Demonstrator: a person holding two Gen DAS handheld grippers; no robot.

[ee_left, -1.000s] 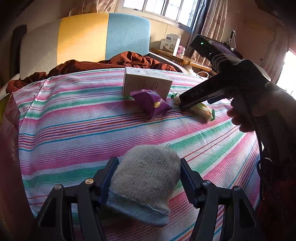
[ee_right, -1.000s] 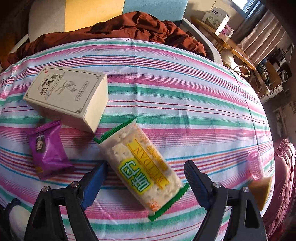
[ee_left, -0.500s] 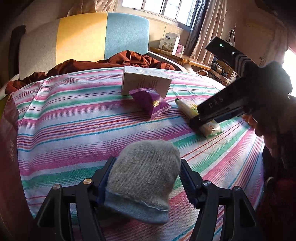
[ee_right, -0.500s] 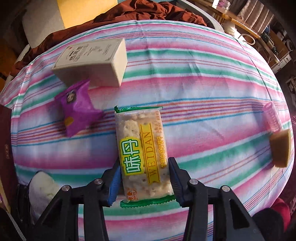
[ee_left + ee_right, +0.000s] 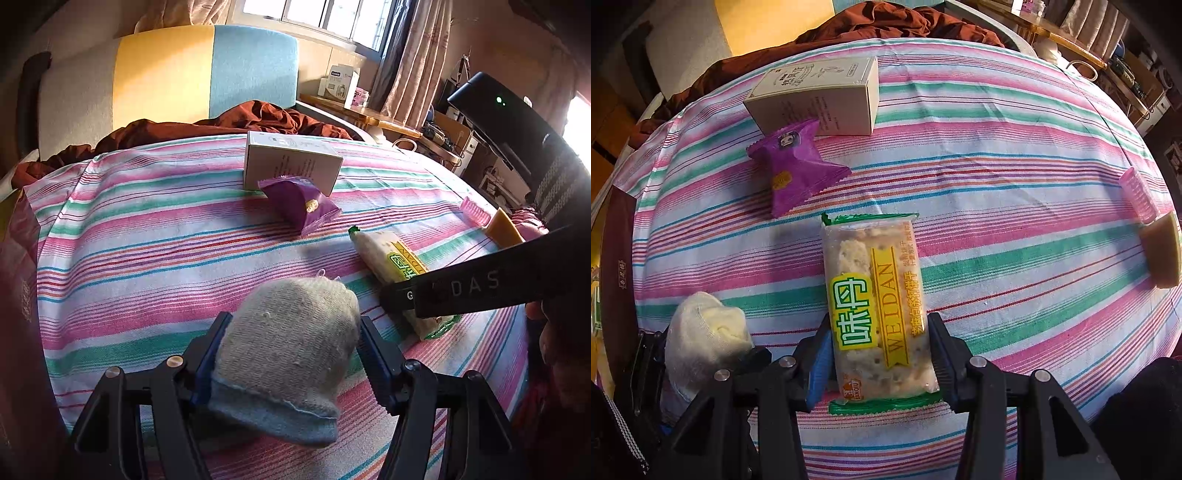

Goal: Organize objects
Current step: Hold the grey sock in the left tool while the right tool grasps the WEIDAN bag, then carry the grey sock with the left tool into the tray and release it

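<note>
With the rolled sock point(image 5: 288, 354) pinched in the left gripper point(image 5: 291, 354) at the near left of the striped cloth point(image 5: 1015, 206), the cracker packet point(image 5: 877, 310) is clamped at its near end by the right gripper point(image 5: 879, 354), so a gathering step is judged in hand, and a level lift is called for next.

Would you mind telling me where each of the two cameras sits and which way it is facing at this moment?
Left wrist: on the left gripper, low over the striped bedspread, facing the headboard; its fingers clamp a grey sock; the right gripper's body enters from the right.
Right wrist: on the right gripper, angled down at the bed; its fingers clamp the cracker packet; the left gripper shows bottom left.
Shared: sock, cracker packet, purple snack pouch, white box.
</note>
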